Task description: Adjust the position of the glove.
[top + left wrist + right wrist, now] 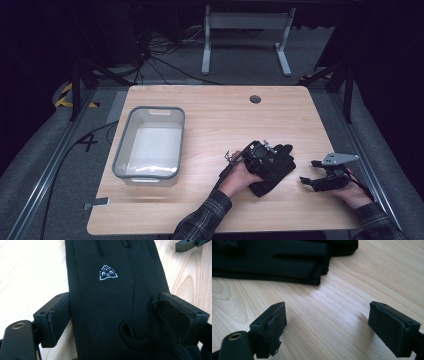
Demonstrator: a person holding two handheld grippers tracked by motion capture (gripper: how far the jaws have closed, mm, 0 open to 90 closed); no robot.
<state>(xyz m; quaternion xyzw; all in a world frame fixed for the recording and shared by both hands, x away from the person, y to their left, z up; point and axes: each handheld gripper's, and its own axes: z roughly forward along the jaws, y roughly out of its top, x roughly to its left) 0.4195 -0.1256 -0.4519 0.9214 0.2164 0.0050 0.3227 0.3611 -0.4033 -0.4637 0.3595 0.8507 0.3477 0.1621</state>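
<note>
Left gripper view, black glove point(110, 302) between spread left tongs point(120, 320)

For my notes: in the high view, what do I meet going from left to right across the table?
Grey bin → left hand-held gripper over the black gloves → right hand-held gripper.

— What is the person wearing?
— Dark plaid sleeves point(205, 217), probably flannel, though the high view is dim.
— And the tools?
— The left gripper point(125, 315) has black jaws with worn pads and a brass-ringed hole. The right gripper point(334, 327) looks alike, topped by a grey three-cornered plate point(339, 158).
</note>
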